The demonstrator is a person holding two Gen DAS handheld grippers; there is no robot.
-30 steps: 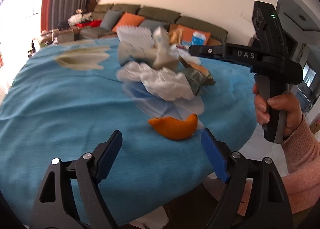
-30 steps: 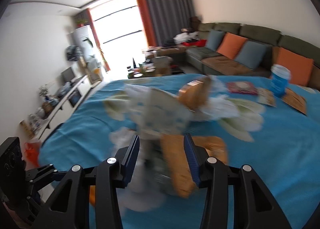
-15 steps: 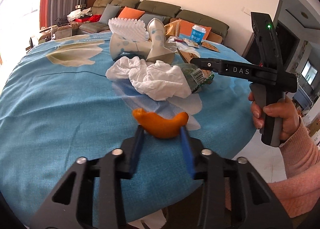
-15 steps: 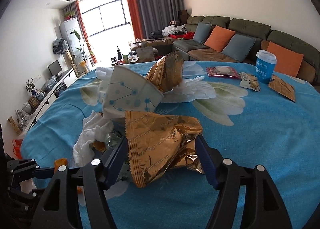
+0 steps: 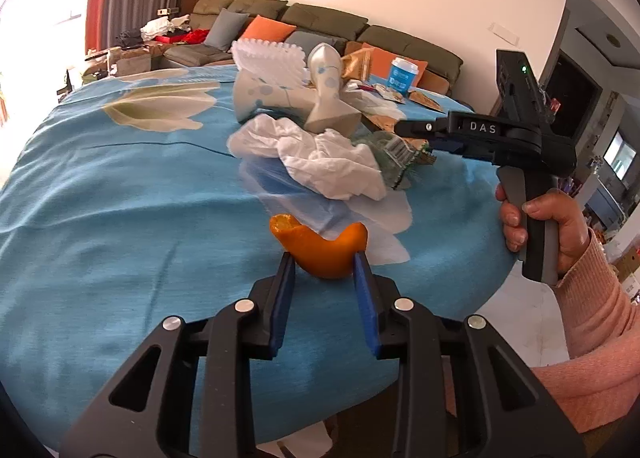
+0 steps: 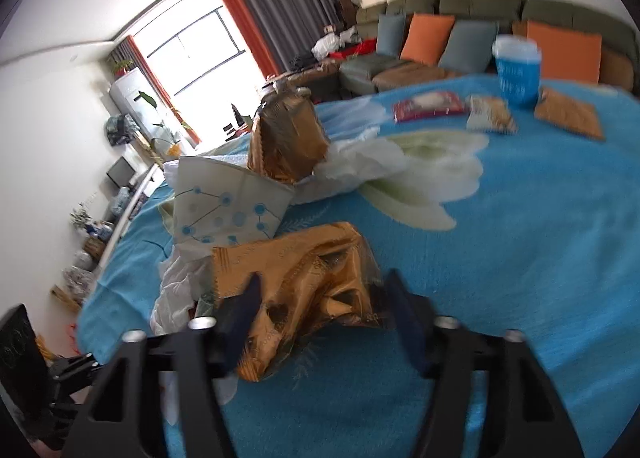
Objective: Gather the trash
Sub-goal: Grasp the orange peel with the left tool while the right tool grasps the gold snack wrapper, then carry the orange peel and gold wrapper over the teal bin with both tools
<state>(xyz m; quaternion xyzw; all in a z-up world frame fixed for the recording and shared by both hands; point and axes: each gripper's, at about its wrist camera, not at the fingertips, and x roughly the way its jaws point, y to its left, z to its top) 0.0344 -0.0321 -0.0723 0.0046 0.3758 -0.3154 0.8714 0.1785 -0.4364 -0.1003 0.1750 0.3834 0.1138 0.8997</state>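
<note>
My left gripper (image 5: 324,270) is shut on an orange peel (image 5: 320,248) near the front edge of the blue tablecloth (image 5: 100,218). Behind the peel lies a heap of trash: crumpled white tissue (image 5: 320,154), crushed paper cups (image 5: 288,94) and a green wrapper (image 5: 394,156). My right gripper (image 6: 324,298) is open with its fingers either side of a gold foil wrapper (image 6: 304,278); it shows from the side in the left wrist view (image 5: 440,138). A crushed paper cup (image 6: 228,210) and a second gold wrapper (image 6: 288,142) lie just beyond.
A blue paper cup (image 6: 516,70) and several flat snack packets (image 6: 492,114) lie at the far side of the table. A sofa with orange and grey cushions (image 5: 320,30) stands behind. The table edge drops off at the right (image 5: 460,298).
My left gripper closed on the orange peel and now holds it. My right gripper came down over the gold wrapper, its fingers open around it.
</note>
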